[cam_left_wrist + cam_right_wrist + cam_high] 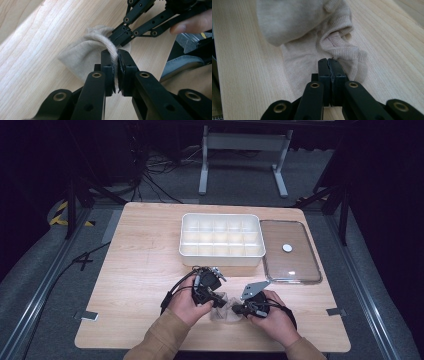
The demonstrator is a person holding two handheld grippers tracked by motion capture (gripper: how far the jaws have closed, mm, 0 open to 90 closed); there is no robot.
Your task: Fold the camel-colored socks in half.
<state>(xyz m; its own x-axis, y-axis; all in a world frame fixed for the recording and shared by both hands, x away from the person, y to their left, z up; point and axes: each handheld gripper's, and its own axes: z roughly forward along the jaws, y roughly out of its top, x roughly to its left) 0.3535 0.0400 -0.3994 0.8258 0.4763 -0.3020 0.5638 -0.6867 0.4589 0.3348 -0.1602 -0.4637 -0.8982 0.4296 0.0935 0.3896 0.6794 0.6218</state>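
Wood table [135, 270] | L gripper [117, 56] jaws clamp beige sock [82, 55] | R gripper [328, 62] jaws pinch same sock

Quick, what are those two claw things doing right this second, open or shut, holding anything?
Left gripper: shut on the ribbed edge of the beige sock.
Right gripper: shut, pinching the sock's thin fabric.
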